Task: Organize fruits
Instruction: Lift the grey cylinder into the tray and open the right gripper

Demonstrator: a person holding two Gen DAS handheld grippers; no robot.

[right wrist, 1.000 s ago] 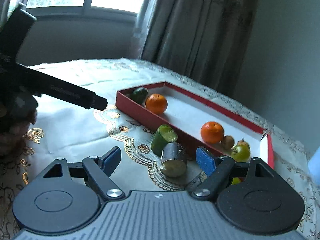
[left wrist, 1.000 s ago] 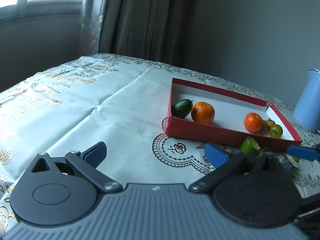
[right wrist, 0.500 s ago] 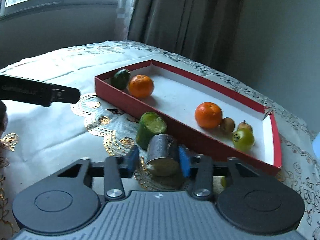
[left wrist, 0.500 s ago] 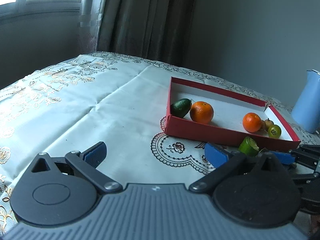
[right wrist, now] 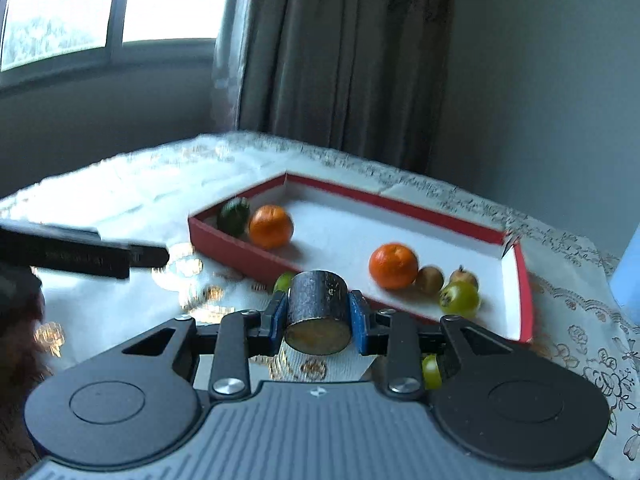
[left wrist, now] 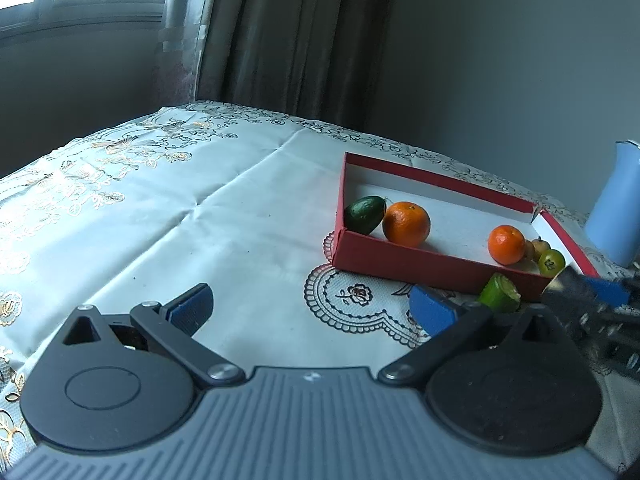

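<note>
- A dark cut fruit piece (right wrist: 318, 312), a short cylinder with a pale cut face, is pinched between the blue pads of the right gripper (right wrist: 318, 318), in front of the red tray's (right wrist: 240, 248) near wall.
- The left gripper (left wrist: 308, 308) is held with its fingers spread wide and nothing between them, above the tablecloth (left wrist: 200, 220).
- Inside the tray, two oranges (right wrist: 271, 227), a dark green fruit (right wrist: 234, 216) and a few small fruits (right wrist: 459, 300) are seen; a green cut piece (left wrist: 500, 298) lies outside, just beside the wall.
- A slip is judged possible: the round, curved sides are gripped by flat pads, so the piece could roll out.
- The near wall could be clipped if the piece is carried across too low, and the light tray shoved.
- If released carelessly, the piece could roll into the small fruits.
</note>
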